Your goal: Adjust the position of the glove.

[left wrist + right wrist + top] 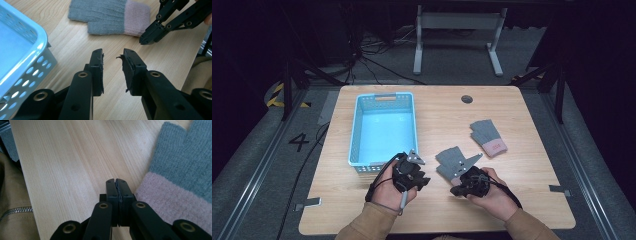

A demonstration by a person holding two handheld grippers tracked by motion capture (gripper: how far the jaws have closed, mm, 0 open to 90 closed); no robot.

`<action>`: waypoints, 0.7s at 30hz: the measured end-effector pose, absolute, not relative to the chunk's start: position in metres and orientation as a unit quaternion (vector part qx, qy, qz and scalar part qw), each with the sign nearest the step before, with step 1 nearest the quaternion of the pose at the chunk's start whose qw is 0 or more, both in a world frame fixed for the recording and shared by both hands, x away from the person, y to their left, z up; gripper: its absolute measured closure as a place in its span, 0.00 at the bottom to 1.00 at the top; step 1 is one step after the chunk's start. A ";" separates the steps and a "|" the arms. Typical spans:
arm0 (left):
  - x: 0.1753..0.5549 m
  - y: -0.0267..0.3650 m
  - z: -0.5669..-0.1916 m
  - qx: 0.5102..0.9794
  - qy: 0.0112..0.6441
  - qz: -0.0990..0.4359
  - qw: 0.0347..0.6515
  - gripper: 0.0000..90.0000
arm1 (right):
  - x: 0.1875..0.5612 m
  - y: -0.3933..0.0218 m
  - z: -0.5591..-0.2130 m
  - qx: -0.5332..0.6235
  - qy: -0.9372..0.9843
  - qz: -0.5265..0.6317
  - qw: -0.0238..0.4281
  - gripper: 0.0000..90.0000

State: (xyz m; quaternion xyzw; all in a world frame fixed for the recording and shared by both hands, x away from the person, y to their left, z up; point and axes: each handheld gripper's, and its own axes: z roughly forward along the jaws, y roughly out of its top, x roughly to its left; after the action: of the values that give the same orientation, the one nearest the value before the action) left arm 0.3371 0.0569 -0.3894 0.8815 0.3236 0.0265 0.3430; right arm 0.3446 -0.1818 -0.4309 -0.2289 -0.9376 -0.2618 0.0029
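Observation:
Two grey knit gloves with pink cuffs lie on the wooden table. The near glove (451,161) (107,15) (180,165) is flat, just beyond my right gripper. The far glove (486,135) rests toward the right. My right gripper (455,189) (116,181) (144,40) is shut with nothing between its jaws, low over the wood beside the near glove's pink cuff (165,197). My left gripper (424,180) (112,56) stands open and empty, a short way from the glove and close to the basket's near corner.
A light blue perforated basket (357,130) (37,37) sits left of centre, its inside bare. A round cable hole (467,99) is at the table's far edge. A tan jacket sleeve (10,195) lies left of the right gripper. Bare wood stretches to the right front.

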 end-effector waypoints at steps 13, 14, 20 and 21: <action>0.341 0.052 -0.389 0.884 0.316 0.024 0.344 0.78 | 0.344 -0.189 -0.433 -0.247 -0.934 -0.257 0.000 1.00; 0.342 0.051 -0.389 0.884 0.316 0.024 0.343 0.78 | 0.344 -0.191 -0.433 -0.248 -0.934 -0.257 -0.002 1.00; 0.344 0.048 -0.389 0.886 0.311 0.019 0.342 0.78 | 0.344 -0.198 -0.434 -0.261 -0.931 -0.255 -0.005 1.00; 0.344 0.048 -0.389 0.886 0.311 0.019 0.343 0.78 | 0.345 -0.200 -0.434 -0.263 -0.931 -0.255 -0.005 1.00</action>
State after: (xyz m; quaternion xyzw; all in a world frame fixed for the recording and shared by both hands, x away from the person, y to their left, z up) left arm 0.3442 0.0479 -0.3886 0.8863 0.3108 0.0189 0.3427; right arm 0.3447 -0.1995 -0.4335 -0.2629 -0.9306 -0.2547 -0.0049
